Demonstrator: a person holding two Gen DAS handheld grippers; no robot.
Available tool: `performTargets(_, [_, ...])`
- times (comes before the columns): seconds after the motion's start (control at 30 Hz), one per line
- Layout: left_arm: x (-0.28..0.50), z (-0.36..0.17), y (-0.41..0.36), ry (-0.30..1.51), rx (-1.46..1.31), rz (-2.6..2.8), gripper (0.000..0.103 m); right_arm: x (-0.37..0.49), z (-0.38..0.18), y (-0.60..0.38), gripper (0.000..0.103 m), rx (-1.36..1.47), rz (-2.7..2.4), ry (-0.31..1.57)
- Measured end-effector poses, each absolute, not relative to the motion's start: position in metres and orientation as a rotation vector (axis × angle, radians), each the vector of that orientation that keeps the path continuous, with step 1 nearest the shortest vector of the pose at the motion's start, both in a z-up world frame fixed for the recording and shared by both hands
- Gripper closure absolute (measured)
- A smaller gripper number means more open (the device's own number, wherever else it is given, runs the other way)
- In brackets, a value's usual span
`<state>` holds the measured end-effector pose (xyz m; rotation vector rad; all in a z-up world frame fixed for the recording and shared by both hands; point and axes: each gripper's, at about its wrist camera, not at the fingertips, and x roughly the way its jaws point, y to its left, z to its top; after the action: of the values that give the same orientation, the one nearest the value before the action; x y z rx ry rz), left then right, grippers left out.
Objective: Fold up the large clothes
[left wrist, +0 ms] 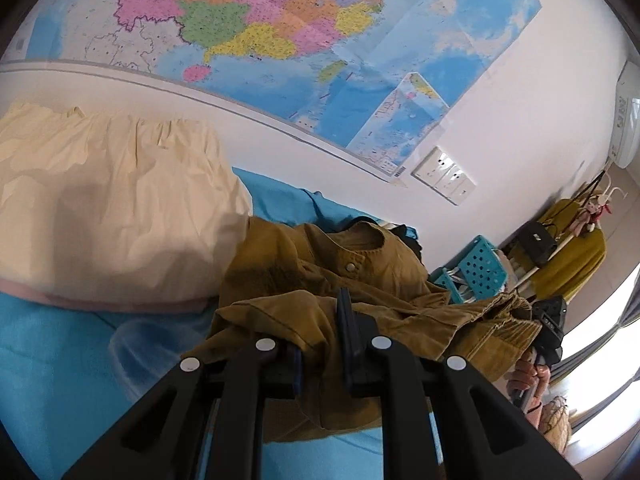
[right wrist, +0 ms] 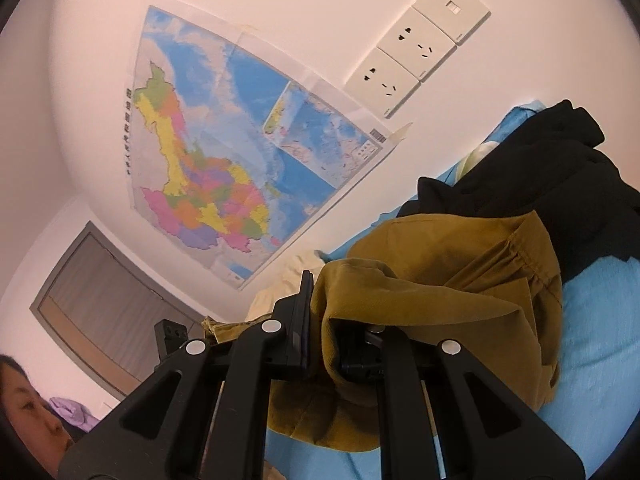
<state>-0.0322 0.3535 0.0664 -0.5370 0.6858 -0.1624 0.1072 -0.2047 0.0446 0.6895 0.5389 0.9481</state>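
Gripping a mustard-brown corduroy jacket from two ends, a person's left gripper and right gripper each hold a pinch of the cloth above a bed covered in a blue sheet. Both sets of fingers are clamped tight on fabric, which bunches over and between them. From the left fingers the garment runs forward and off to the right, collar and snap button just ahead, toward the other gripper seen at the far right edge of that view. From the right fingers it spills forward and to the right, its far end resting on the sheet beside a black garment. The jacket's long axis thus appears to run between the two hands, neither plainly nearer its middle. A cream pillow lies to the left of the left fingers, a wall map behind.
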Motion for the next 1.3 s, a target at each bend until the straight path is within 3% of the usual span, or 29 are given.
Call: performTargets(1.3, [0.042,0.051,0.351,0.759,-0.375,0.001,0.089,0.192,0.017,-0.188,0.090,0.774,0.829,0.684])
